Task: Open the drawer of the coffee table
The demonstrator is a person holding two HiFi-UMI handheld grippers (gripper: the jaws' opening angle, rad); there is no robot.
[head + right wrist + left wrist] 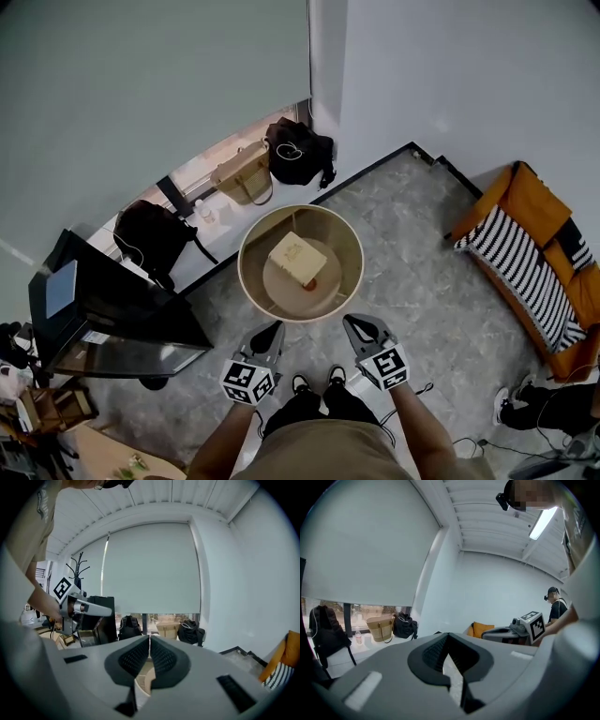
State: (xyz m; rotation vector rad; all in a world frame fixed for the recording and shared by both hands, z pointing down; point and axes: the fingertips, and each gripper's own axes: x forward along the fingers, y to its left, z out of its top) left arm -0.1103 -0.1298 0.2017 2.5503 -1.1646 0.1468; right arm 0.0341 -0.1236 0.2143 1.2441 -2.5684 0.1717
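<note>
Left gripper (275, 328) and right gripper (351, 322) both fully closed, empty. Round coffee table (249, 274) sits just ahead of both tips. Marker cubes (247, 382) show only black-and-white squares.

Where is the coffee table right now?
The round coffee table sits mid head view, just ahead of the left hand-held gripper and right hand-held gripper, a tan bag beyond it.

The coffee table (350, 246) is beige, the armchair (531, 201) orange (its cushion (521, 268) black-and-white striped), the floor (414, 283) mottled grey.
</note>
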